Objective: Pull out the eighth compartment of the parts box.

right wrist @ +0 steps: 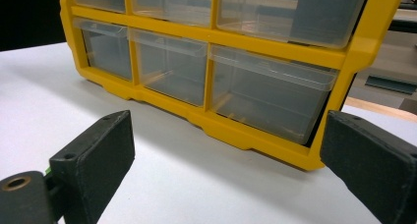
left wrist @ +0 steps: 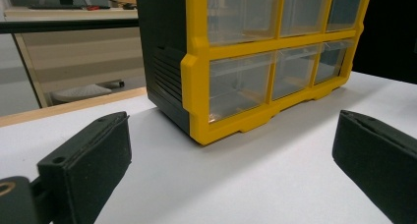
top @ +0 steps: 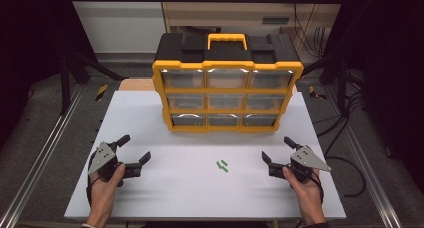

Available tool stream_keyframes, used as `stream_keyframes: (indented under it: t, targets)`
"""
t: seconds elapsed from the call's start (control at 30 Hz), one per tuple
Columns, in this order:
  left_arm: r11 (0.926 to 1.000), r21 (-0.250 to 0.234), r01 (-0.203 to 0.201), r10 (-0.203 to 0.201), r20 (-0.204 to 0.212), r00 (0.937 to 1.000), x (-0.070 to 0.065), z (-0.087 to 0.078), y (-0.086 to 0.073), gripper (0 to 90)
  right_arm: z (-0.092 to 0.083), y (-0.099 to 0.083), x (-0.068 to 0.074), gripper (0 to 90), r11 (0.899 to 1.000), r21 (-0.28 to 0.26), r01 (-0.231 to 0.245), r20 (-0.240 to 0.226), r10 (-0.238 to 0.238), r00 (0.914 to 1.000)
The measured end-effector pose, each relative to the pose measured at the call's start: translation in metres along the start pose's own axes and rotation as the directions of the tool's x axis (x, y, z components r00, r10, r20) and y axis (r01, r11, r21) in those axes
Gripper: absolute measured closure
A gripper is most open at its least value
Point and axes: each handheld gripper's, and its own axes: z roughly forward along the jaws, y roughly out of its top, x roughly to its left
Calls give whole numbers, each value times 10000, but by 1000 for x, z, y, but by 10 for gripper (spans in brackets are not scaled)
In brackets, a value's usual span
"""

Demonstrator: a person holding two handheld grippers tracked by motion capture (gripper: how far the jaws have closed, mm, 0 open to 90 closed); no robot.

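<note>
A yellow and black drawer cabinet [top: 227, 85] with several clear drawers, all pushed in, stands at the back middle of the white table [top: 200, 188]. Its lower left corner fills the left gripper view as the cabinet [left wrist: 255, 62], and its lower right drawers fill the right gripper view as the cabinet [right wrist: 221, 62]. Two small green pieces [top: 222, 165] lie on the table in front of it. My left gripper [top: 134, 149] rests open near the front left, nothing between its jaws. My right gripper [top: 278, 149] rests open near the front right, equally empty, a little right of the green pieces.
The table's edges drop to a grey floor with metal rails on both sides. Cables [top: 350, 118] lie on the floor at the right. A wooden board edge [top: 135, 84] shows behind the table's left rear.
</note>
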Motion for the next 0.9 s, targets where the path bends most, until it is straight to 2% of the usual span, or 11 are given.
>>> stream_keyframes:
  t: [0.6,0.9]
  targets:
    - [10000,41,-19,19,-48,10000,1,0,-1,8,1,-1,0,76,9999,85,129,21,-129,9999]
    - [10000,45,-41,42,-85,10000,0,0,0,8,4,-1,5,60,9969,505,610,90,-615,9981]
